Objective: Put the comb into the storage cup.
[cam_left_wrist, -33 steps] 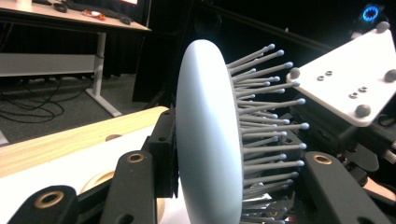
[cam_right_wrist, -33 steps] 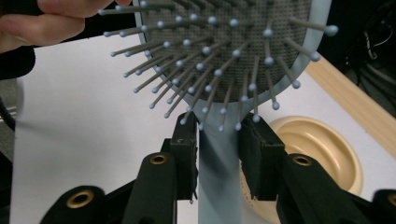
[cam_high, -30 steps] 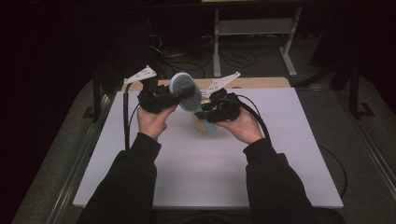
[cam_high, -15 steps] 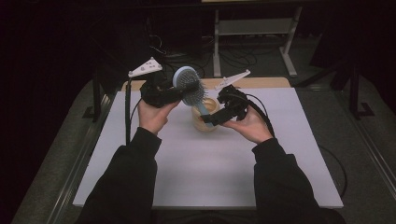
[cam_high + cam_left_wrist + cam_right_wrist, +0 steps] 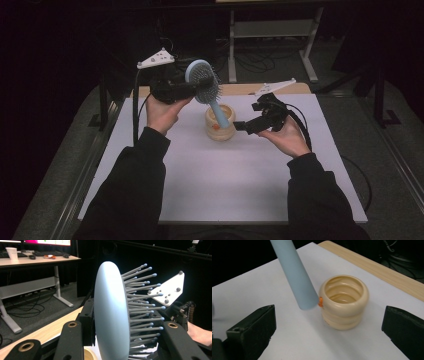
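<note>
Left gripper [image 5: 192, 90] clamped on the head of the pale blue plastic hairbrush [image 5: 204, 85] with grey bristles — held high near the far edge of the white tabletop [image 5: 225, 175], handle slanting down just beside the cream ribbed wooden cup [image 5: 221, 122], likely to stand it inside. Right gripper [image 5: 240, 126] sits near the cup, jaws just opened wide, nothing between them — probably handed off.

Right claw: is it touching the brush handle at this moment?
Apart. The right gripper view shows the right claw wide open, the brush handle hanging well ahead of both jaws, clear white mat between.
</note>
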### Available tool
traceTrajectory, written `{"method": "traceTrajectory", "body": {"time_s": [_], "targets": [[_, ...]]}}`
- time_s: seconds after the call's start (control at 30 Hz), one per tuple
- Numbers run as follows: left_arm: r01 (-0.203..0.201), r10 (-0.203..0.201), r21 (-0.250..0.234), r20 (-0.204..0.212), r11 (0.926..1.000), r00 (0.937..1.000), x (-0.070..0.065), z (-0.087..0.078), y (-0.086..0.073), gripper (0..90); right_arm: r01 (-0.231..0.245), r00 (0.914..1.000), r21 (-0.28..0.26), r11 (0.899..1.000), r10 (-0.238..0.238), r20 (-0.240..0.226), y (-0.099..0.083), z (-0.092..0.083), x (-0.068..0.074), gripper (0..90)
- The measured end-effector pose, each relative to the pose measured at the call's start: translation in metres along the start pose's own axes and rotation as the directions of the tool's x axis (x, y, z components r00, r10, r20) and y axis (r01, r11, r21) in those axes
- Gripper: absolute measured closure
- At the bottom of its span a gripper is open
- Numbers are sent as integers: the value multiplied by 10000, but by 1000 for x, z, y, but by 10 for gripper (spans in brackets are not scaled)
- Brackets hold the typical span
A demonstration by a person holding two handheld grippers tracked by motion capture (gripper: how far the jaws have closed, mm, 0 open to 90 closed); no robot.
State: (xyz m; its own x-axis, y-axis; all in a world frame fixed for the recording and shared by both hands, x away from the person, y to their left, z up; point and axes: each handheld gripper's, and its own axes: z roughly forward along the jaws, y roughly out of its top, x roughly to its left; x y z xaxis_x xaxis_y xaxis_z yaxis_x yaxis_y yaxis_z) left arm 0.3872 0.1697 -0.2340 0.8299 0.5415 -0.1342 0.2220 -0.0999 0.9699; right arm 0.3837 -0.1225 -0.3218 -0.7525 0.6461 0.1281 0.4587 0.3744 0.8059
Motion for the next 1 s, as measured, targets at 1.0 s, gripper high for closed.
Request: {"method": "traceTrajectory", "body": {"time_s": [1.0], "targets": [[95, -123, -346, -788, 9994, 9968, 33, 11, 18, 552, -624, 9969, -1511, 9865, 690, 388, -84, -47, -24, 0]]}}
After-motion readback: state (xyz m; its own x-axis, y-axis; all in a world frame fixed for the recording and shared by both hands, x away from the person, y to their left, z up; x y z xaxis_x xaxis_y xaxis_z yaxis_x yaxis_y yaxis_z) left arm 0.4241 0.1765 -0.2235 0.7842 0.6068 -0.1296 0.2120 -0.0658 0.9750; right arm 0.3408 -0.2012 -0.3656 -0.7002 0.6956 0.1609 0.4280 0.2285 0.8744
